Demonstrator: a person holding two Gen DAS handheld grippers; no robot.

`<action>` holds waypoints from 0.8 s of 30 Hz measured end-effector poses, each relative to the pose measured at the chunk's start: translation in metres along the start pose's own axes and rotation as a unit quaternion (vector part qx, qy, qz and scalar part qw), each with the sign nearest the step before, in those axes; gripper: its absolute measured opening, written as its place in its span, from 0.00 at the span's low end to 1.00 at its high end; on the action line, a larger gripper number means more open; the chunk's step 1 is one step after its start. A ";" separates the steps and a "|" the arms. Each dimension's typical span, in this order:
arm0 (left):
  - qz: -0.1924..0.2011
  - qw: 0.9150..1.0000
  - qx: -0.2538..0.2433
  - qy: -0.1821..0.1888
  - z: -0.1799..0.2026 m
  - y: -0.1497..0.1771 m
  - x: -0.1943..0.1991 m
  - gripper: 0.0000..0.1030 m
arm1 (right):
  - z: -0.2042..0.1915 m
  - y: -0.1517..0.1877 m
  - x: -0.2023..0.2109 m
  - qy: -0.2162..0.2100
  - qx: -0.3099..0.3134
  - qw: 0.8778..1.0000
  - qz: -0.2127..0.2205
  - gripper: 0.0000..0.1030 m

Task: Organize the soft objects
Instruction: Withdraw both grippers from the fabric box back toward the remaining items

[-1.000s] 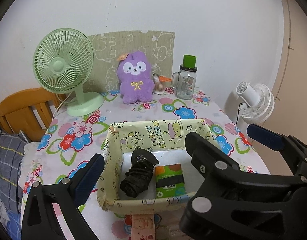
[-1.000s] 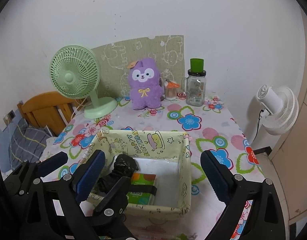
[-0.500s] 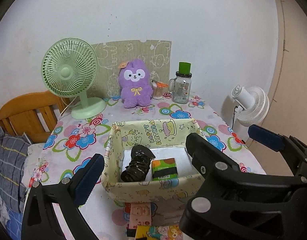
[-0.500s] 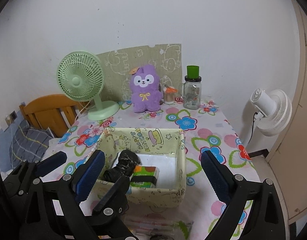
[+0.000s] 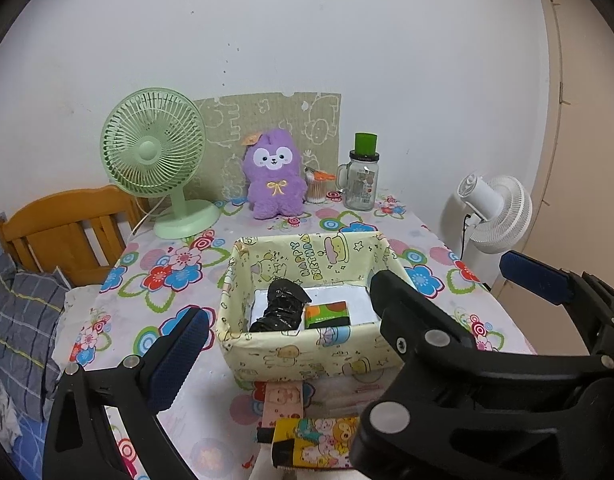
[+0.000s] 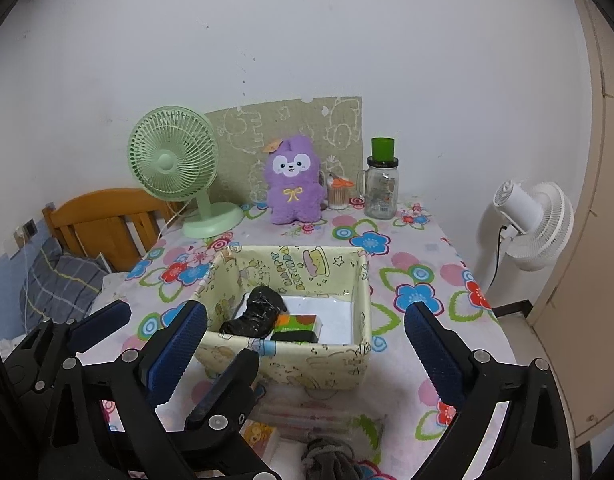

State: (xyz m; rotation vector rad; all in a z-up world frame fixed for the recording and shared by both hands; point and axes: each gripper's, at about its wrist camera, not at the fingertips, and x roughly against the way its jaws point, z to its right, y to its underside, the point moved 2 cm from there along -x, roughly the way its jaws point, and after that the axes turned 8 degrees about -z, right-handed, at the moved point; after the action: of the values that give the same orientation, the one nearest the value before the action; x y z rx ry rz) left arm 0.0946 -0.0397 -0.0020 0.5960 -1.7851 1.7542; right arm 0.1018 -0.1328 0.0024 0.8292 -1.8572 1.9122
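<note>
Flowered tablecloth (image 6: pixel 419 264) carries the box (image 6: pixel 327 364) just ahead of both empty, spread tongs, left (image 5: pixel 287 332) and right (image 6: pixel 307 344); beneath the right, a grey cloth bundle (image 6: pixel 331 458) looks light and squashy, best pinched mid-bulk.

The pale yellow cartoon-printed fabric box (image 5: pixel 307 354) reads "HAPPY BIRTHDAY" in green. Inside lie a glossy black crumpled bundle (image 5: pixel 281 309) and a green-and-orange packet with a black band (image 5: pixel 328 314). The white tablecloth (image 6: pixel 411 280) carries red, blue and pink flowers. The fluffy plush toy (image 6: pixel 293 180) is purple with a yellow bow; the desk fan (image 5: pixel 157 160) is mint green.
</note>
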 end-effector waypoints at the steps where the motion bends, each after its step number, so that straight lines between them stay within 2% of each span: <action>1: 0.001 1.000 0.000 0.000 0.000 0.001 0.002 1.00 | -0.001 0.001 0.002 0.000 0.000 1.000 0.001 0.98; 19: 0.016 1.000 0.009 -0.001 0.002 0.031 0.015 1.00 | -0.002 0.032 0.017 0.016 0.003 1.000 0.007 0.99; 24: 0.009 1.000 0.017 0.006 0.000 0.041 0.008 1.00 | -0.001 0.042 0.012 0.013 0.000 1.000 0.001 0.99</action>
State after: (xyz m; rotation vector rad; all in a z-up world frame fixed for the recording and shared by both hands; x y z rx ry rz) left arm 0.0611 -0.0372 -0.0271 0.5840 -1.7611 1.7987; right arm 0.0662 -0.1368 -0.0227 0.7983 -1.8445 1.9146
